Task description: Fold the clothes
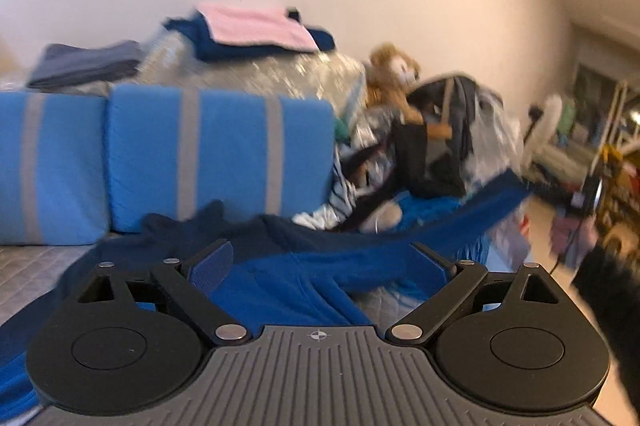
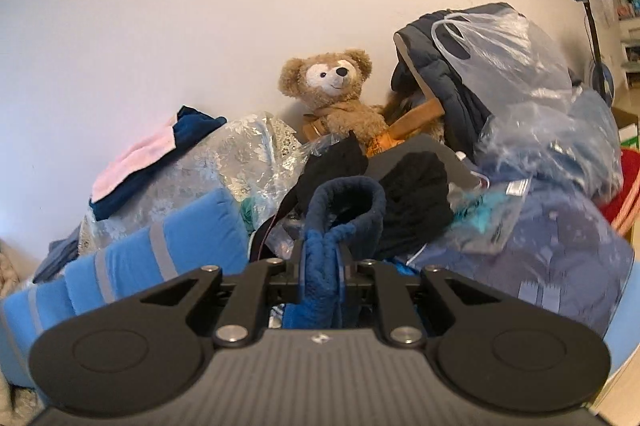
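blue garment (image 2: 322,266) pinched in right tool (image 2: 322,268)

A lived-in home: blue striped cushions (image 1: 216,153), a teddy bear (image 2: 332,93) and heaped clothes (image 2: 440,73) against a wall.

The left tongs (image 1: 322,264) stand wide open over a blue garment (image 1: 280,286) spread on the bed (image 1: 36,266), its far part stretching up to the right. Behind the garment sit two blue striped cushions (image 1: 160,153). Above them lies a pink towel (image 1: 256,29) on dark folded cloth. Right of the cushions, a teddy bear (image 1: 394,73) leans against a clothes heap (image 1: 452,137).
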The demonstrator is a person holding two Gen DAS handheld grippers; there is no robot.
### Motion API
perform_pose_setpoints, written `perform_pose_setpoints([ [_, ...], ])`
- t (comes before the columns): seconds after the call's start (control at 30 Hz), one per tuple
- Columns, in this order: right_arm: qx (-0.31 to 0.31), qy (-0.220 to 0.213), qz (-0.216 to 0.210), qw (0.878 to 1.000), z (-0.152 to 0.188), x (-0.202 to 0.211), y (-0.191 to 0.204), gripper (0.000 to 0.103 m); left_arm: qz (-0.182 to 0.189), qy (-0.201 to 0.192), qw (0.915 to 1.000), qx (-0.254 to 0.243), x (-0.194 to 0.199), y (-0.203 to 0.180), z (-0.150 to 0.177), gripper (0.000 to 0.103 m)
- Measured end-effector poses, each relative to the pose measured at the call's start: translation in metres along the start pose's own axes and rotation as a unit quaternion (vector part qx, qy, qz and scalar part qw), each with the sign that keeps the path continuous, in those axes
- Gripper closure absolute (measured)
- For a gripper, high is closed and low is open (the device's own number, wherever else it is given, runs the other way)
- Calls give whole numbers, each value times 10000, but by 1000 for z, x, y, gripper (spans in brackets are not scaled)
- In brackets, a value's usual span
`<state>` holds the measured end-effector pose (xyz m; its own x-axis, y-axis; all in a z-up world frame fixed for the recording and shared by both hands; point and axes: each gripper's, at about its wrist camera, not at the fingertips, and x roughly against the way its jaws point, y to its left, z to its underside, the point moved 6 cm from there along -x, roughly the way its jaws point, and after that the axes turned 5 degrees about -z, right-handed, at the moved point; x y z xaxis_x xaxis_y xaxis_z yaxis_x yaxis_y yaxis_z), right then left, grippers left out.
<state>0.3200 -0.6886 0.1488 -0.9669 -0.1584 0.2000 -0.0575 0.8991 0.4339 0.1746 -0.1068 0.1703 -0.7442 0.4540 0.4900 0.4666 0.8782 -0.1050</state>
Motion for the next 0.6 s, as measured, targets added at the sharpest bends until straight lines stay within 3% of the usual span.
perform_pose_setpoints([
  [0.2,-38,-14,229,9997,-17,-25,-21,89,112,525,9963,-665,-117,-32,34,9],
  [0.4,-200,26,474,9987,-28,-55,-53,89,89,911,9879,-1249,-238,-37,76,10],
  [0.6,-579,90,737,9956,-25,-96,-105,89,49,1187,9864,-1139,-334,-25,124,11],
])
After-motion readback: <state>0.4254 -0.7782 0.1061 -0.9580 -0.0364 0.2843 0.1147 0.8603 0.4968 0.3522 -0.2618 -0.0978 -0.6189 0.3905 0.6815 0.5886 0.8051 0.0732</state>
